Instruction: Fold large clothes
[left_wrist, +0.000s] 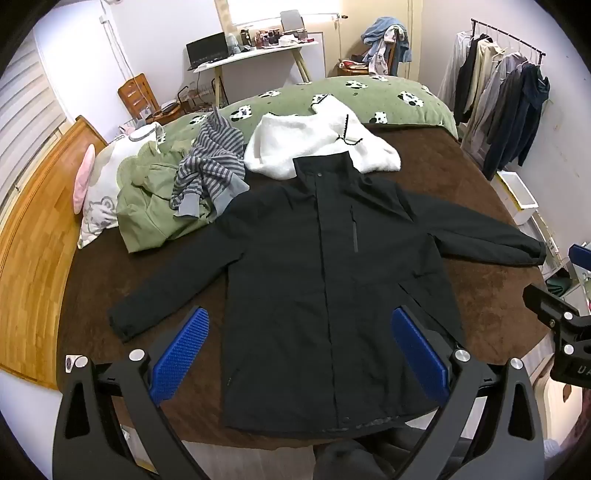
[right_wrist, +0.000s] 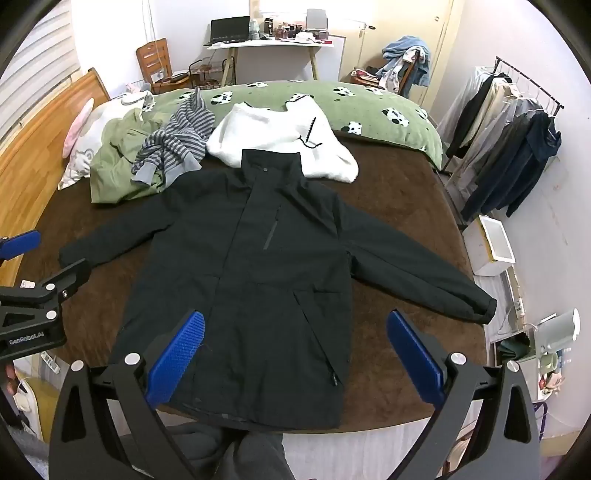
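A large black jacket (left_wrist: 325, 280) lies flat, front up, on the brown bed cover (left_wrist: 480, 295), collar away from me and both sleeves spread out. It also shows in the right wrist view (right_wrist: 258, 266). My left gripper (left_wrist: 301, 350) is open and empty, held above the jacket's lower hem. My right gripper (right_wrist: 295, 350) is open and empty above the hem's right part. The right gripper's body shows at the right edge of the left wrist view (left_wrist: 561, 332), and the left gripper's body at the left edge of the right wrist view (right_wrist: 33, 306).
Behind the jacket lie a white fleece garment (left_wrist: 321, 144), a grey striped garment (left_wrist: 210, 166) and a green garment (left_wrist: 155, 206). A green cow-print duvet (left_wrist: 369, 99) lies along the far side. A wooden headboard (left_wrist: 37, 221) is left, a clothes rack (left_wrist: 509, 103) right.
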